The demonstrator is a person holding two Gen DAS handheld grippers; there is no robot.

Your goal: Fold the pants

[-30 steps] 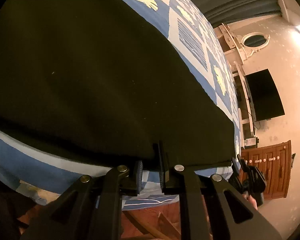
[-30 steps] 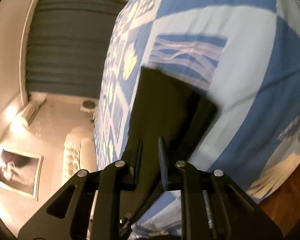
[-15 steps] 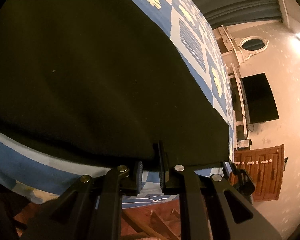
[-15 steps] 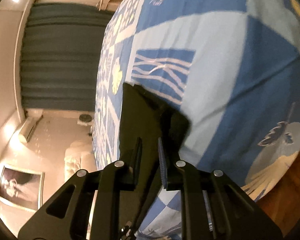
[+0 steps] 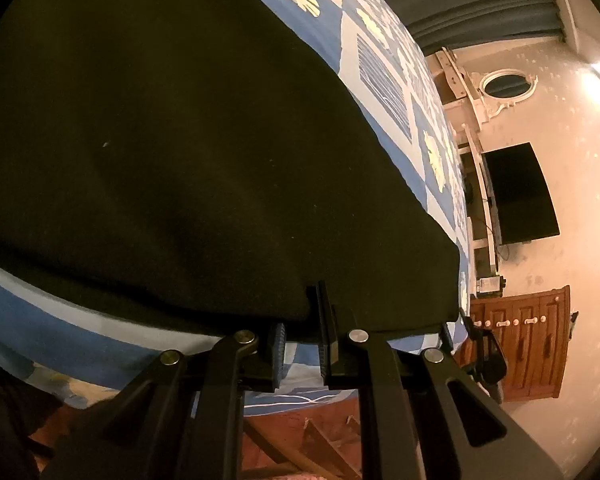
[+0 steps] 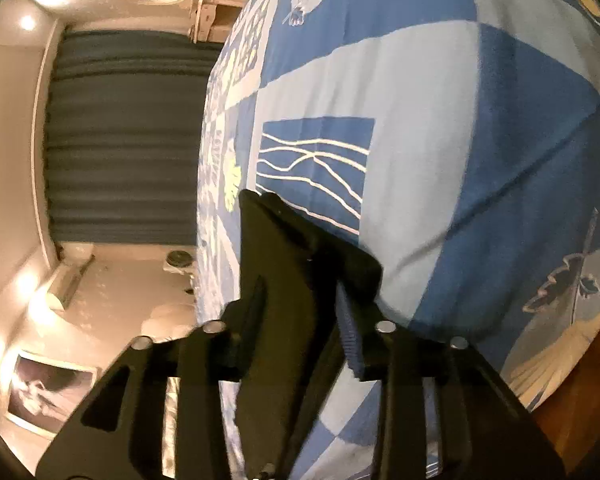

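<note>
Pants (image 5: pixel 180 152) hem between left fingers (image 5: pixel 324 320), clamped | right fingers (image 6: pixel 346 320) parted astride corner

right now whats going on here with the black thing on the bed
A person is folding dark pants laid on a bed with a blue patterned bedspread, holding a gripper in each hand. The left gripper is pinching the near edge of the fabric, close to one corner. The right gripper has its jaws spread wide with a raised flap of the pants between them, so it appears open rather than gripping.
</note>
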